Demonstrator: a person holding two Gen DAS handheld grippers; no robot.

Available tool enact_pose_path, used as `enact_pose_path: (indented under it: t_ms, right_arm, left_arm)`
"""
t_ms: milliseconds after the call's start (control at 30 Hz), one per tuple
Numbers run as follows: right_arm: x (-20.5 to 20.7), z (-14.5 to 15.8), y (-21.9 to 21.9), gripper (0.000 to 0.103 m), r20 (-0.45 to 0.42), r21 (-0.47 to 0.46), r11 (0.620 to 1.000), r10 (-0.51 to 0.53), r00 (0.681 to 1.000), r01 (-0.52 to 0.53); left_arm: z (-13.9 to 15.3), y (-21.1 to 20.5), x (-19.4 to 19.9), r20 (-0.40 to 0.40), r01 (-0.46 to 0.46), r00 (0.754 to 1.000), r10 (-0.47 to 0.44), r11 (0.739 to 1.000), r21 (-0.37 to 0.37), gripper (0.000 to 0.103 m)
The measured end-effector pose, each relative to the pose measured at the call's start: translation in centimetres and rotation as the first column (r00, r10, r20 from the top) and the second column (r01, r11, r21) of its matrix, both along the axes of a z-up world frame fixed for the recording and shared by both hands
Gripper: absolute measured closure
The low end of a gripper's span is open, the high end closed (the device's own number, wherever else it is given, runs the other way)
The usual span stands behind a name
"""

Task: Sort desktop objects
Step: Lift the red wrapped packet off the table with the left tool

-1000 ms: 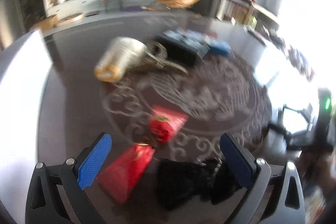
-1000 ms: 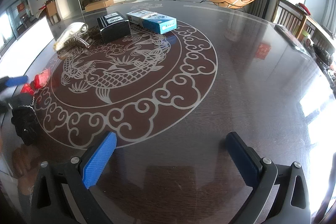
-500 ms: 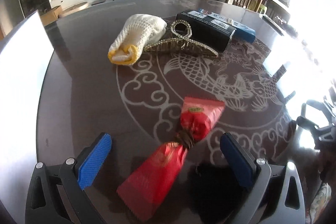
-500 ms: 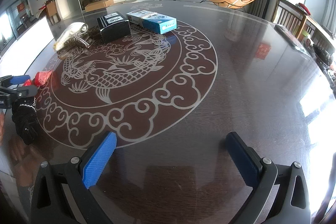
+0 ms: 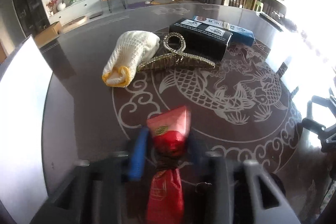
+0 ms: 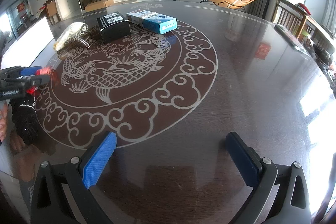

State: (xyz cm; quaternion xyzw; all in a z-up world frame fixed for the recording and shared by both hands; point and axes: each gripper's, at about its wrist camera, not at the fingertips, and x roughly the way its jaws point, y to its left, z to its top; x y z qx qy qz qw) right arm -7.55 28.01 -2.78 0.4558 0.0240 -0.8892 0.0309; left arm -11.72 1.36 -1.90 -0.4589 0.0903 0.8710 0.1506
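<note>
Left gripper [image 5: 166,148]: jaws closing, drawn in narrow around a red foil packet [image 5: 168,140] that lies between the blue pads [image 5: 137,155]; the frame is motion-blurred there, so pad contact on the packet cannot be confirmed. Packet is cinched at mid-length by a dark tie, its near half running back under the gripper, its far pink end pointing up the table [image 5: 88,119]. Right gripper [image 6: 170,152]: jaws wide, nothing between them, hovering over bare glossy tabletop at the near edge of the scroll border. In the right wrist view a black lacy bundle [image 6: 25,121] sits at the table's left edge, just below the left gripper. Mid-table: inlaid fish medallion [image 5: 226,93]. Beyond it, a rolled white knit glove with yellow cuff [image 5: 130,56] lies touching a gold claw hair clip [image 5: 178,58]. Behind the clip, a black carton [image 5: 201,39], and just beside it a blue-and-white carton [image 5: 241,33]. Far background: television, orange lounge chair.
</note>
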Motion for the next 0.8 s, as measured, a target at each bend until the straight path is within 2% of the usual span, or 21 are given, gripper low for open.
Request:
enact_pose_path:
  t_ms: [167,300,400,567,633,667,700,767,800]
  right_arm:
    - [0.0,0.0,0.0,0.000,0.000,0.000,1.000,0.000,1.000,0.000]
    - [0.0,0.0,0.0,0.000,0.000,0.000,1.000,0.000,1.000,0.000]
    - [0.0,0.0,0.0,0.000,0.000,0.000,1.000,0.000,1.000,0.000]
    - [0.0,0.0,0.0,0.000,0.000,0.000,1.000,0.000,1.000,0.000]
    - [0.0,0.0,0.0,0.000,0.000,0.000,1.000,0.000,1.000,0.000]
    - [0.0,0.0,0.0,0.000,0.000,0.000,1.000,0.000,1.000,0.000]
    - [0.0,0.0,0.0,0.000,0.000,0.000,1.000,0.000,1.000,0.000]
    - [0.0,0.0,0.0,0.000,0.000,0.000,1.000,0.000,1.000,0.000]
    - [0.0,0.0,0.0,0.000,0.000,0.000,1.000,0.000,1.000,0.000]
  left_arm:
    - [-0.4,-1.3,1.1,-0.016,-0.100,0.995,0.100,0.995,0.002,0.071]
    - [-0.6,-4.2,3.8,-0.014,-0.250,0.968,0.250,0.968,0.021,0.071]
    - [-0.9,-5.6,5.6,-0.029,-0.289,0.957,0.290,0.957,0.029,0.071]
    - [-1.0,-6.0,7.1,-0.060,-0.285,0.956,0.287,0.958,0.045,0.069]
    - [-1.1,-5.9,7.2,-0.065,-0.269,0.960,0.273,0.961,0.056,0.063]
    - [-1.1,-5.6,7.2,-0.066,-0.261,0.962,0.264,0.964,0.050,0.052]
    - [-1.2,-5.4,6.9,-0.063,-0.259,0.963,0.261,0.965,0.032,0.035]
    - [-1.3,-5.3,6.6,-0.053,-0.277,0.959,0.277,0.961,0.010,0.022]
    - [-1.4,-5.4,6.5,-0.042,-0.279,0.959,0.279,0.960,0.019,0.021]
